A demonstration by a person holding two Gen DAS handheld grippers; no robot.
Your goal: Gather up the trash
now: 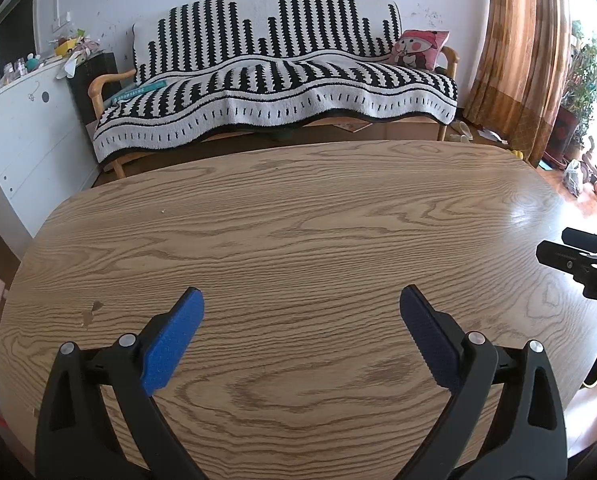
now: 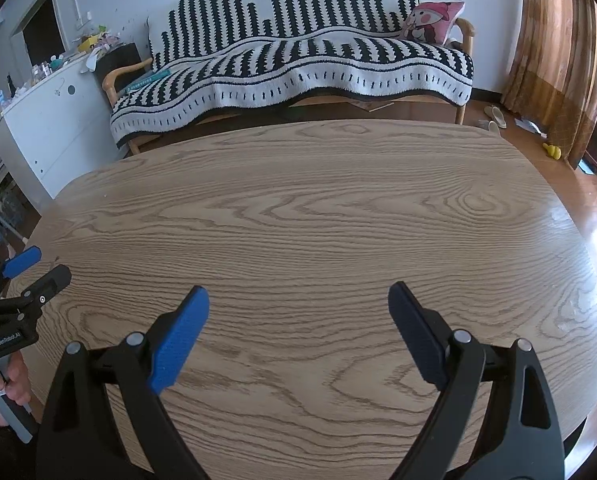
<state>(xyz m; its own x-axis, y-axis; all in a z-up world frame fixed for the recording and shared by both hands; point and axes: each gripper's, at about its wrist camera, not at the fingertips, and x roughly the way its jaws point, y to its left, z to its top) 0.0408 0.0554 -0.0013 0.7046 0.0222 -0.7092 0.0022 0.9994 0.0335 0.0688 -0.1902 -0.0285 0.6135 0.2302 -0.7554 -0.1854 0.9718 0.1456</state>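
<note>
Right hand-held gripper (image 1: 554, 250), frame-cropped.

each hand-held gripper (image 1: 301, 304) has black arms, silver rivets and blue ribbed pads (image 1: 172, 344).

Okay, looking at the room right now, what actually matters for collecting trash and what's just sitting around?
For the job:
left gripper, open
right gripper, open
wooden table, no trash showing on it

Just lying about:
sofa with striped blanket
pink cushion
white cabinet
curtain
slippers on floor
</note>
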